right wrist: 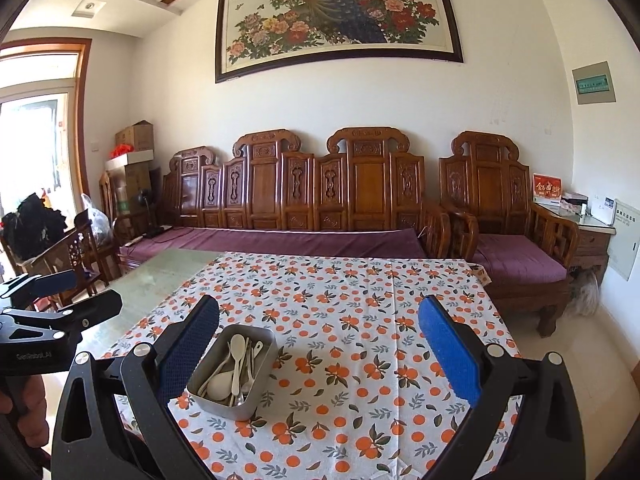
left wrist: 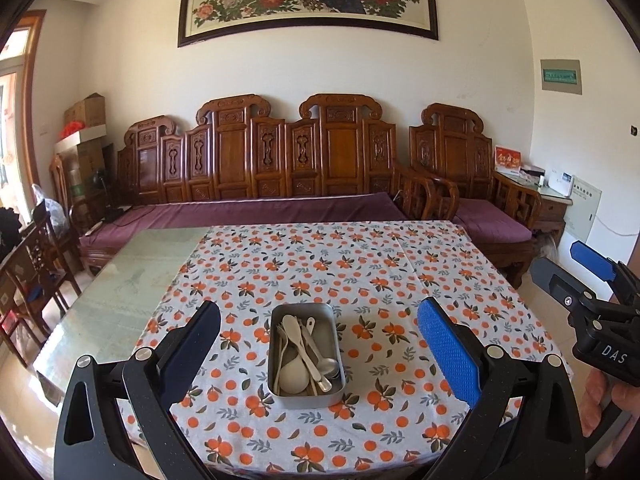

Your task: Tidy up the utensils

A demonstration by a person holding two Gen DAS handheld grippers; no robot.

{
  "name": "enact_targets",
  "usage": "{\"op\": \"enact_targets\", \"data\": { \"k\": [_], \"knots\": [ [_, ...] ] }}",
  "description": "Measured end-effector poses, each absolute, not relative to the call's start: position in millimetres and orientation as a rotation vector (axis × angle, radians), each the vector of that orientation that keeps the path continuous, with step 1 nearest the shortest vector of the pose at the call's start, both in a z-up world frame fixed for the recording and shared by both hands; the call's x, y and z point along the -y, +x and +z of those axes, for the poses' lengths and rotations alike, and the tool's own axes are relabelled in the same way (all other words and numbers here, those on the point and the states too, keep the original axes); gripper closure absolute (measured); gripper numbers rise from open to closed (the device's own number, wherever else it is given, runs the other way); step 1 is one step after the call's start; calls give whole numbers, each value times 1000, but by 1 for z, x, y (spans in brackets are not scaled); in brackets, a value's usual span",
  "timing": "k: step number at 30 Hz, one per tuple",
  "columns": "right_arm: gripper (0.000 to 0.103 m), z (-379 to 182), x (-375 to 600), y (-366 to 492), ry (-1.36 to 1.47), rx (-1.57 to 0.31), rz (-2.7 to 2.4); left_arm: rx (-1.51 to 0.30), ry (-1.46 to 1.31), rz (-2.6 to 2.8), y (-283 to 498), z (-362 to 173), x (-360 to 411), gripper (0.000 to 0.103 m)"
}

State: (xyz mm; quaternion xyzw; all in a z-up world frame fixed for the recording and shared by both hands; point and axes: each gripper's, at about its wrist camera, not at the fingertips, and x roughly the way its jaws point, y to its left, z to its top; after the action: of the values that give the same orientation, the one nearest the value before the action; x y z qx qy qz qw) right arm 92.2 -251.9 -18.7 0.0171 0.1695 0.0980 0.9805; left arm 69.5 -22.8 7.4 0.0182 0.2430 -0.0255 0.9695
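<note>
Above a patterned table, both grippers hang with fingers spread wide, holding nothing.

Ahead of the left gripper [left wrist: 318,344] and right gripper [right wrist: 318,344], a metal tin [left wrist: 306,394] of utensils [left wrist: 306,350] sits on the orange-print tablecloth [left wrist: 400,272], well inside its edges. "DAS" marks the right gripper.

Wall: white, framed peacock painting [right wrist: 340,20]
Seating: carved wooden sofa [right wrist: 304,200], purple cushions
Left: bright doorway [right wrist: 36,136]
Floor: pale tiles [right wrist: 580,352]
</note>
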Motion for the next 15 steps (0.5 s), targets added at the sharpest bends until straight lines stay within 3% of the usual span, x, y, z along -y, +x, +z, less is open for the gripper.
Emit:
{"op": "enact_targets", "data": {
  "k": [15],
  "knots": [
    [3, -20, 252, 93, 37, -345, 198, -489, 34, -49, 70, 6, 20, 8]
  ]
}}
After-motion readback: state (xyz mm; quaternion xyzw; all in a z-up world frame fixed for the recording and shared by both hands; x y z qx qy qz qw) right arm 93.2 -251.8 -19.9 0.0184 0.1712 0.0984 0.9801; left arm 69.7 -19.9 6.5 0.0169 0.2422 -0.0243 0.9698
